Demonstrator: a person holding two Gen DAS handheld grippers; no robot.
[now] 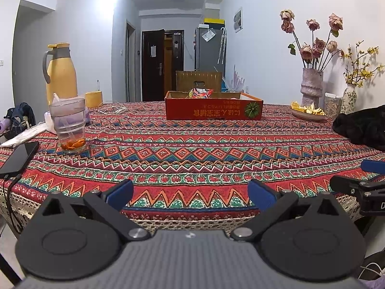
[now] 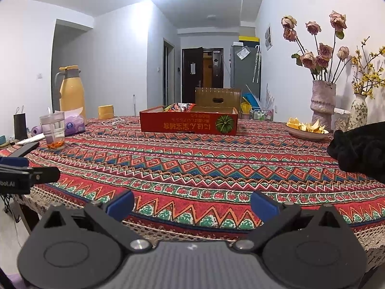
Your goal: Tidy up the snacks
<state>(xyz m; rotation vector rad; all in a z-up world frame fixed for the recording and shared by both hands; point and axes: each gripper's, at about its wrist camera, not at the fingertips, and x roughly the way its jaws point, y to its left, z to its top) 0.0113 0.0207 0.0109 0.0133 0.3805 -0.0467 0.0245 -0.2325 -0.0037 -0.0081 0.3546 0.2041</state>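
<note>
Left view:
left gripper (image 1: 190, 193): fingers wide apart, holding nothing, low at the near table edge.
box (image 1: 213, 108): red carton, far centre of the table, well apart from the gripper.
snack (image 1: 200, 93): one red packet poking above the box rim; seems to sit inside.
right gripper (image 1: 361, 187): only its tip shows, near right.

Right view:
right gripper (image 2: 192, 204): fingers spread, empty, also at the near edge.
box (image 2: 189, 122): far, slightly left of centre; snack (image 2: 179, 107) at its left end.
step: probably start or finish; no loose snacks visible on the cloth.
next: a long forward reach to the box, if anything.
table (image 2: 192, 166): patterned red cloth; cup (image 2: 53, 131) and jug (image 2: 71, 90) left, plate (image 2: 306, 130) and vase (image 2: 322, 103) right.
room: hallway and dark door beyond.
</note>
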